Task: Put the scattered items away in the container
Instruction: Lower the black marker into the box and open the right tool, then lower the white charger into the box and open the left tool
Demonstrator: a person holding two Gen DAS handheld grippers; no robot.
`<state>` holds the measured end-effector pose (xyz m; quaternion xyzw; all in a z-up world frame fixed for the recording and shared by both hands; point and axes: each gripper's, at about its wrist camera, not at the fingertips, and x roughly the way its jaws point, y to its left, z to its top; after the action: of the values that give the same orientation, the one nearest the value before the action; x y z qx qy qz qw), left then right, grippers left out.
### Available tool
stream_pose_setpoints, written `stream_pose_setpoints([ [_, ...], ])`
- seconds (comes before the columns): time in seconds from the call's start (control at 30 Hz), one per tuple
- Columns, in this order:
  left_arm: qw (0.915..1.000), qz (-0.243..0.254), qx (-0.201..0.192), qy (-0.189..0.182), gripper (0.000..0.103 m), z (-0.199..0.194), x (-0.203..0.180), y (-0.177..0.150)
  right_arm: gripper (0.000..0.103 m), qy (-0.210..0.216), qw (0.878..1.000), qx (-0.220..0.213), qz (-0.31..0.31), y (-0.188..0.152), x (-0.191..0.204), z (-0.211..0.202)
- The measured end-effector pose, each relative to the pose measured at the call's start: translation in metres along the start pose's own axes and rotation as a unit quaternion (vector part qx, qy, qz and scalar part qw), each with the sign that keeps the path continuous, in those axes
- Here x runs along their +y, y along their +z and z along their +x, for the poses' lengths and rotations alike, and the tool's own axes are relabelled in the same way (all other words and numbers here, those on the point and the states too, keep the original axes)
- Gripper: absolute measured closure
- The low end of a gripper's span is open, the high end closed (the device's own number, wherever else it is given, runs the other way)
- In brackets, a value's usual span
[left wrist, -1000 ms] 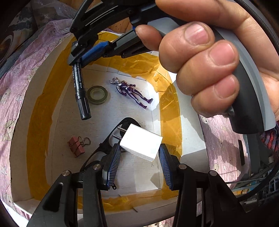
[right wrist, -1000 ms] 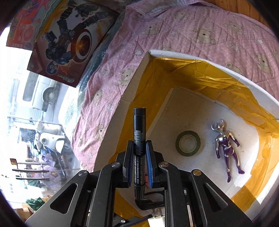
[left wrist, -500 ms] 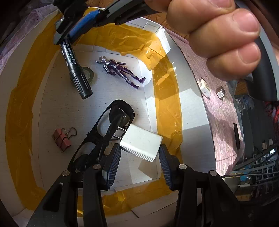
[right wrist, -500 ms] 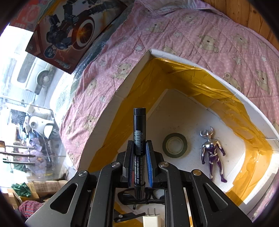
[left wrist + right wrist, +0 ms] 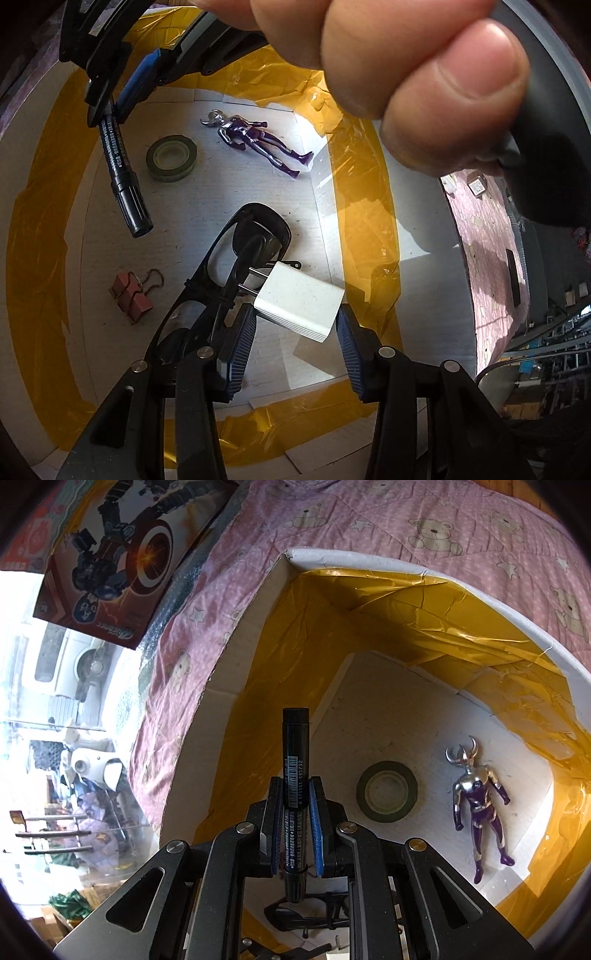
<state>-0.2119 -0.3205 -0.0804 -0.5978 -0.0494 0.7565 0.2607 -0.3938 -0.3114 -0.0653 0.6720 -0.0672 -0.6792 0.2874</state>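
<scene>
Counted around the white box: inside it lie one tape roll, one toy figure, one binder clip and one pair of black glasses. Above its floor hang one black marker and one white charger.

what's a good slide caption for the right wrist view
Right gripper holds a black marker over the box, where a tape roll and toy figure already lie.
</scene>
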Motion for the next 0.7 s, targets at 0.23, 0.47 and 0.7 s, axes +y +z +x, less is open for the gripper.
stream_pose_setpoints([
  [0.23, 0.9999, -0.012, 0.009, 0.001, 0.057, 0.001, 0.005, 0.001, 0.089, -0.004, 1.000, 0.008, 0.001, 0.003, -0.002, 0.003],
  [0.47, 0.9993, -0.017, 0.019, 0.027, 0.056, 0.005, 0.004, 0.004, 0.085, -0.014, 1.000, 0.012, -0.015, 0.003, 0.001, 0.004],
  [0.7, 0.9972, -0.032, -0.012, 0.067, 0.049, -0.008, 0.000, 0.002, 0.064, -0.034, 0.998, -0.010, -0.046, -0.011, 0.007, -0.017],
])
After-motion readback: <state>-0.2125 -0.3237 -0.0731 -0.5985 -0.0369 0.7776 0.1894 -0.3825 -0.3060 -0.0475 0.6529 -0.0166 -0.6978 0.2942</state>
